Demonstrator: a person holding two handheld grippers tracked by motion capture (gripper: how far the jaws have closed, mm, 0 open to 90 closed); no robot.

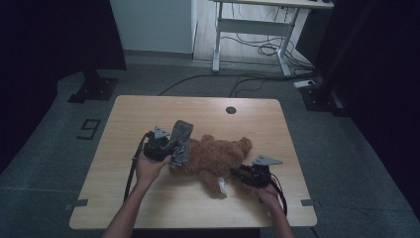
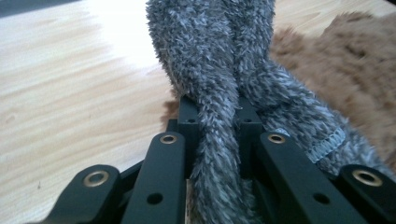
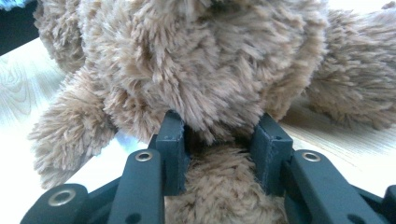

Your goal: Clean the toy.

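One brown plush teddy bear [image 1: 215,158] lies lengthwise across the wooden bench [image 1: 148,111], a limb clamped in the right hand-held gripper [image 1: 236,173]. At its left end, the left hand-held gripper [image 1: 174,148] pinches a grey fuzzy sock [image 2: 219,70] shut, touching the bear.

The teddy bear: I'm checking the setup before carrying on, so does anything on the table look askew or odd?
Nothing looks damaged or spilled. The bear lies flat on the table, not sitting. A grey fuzzy garment is bunched at its left end, pinched in the left gripper. The right gripper clamps brown plush.
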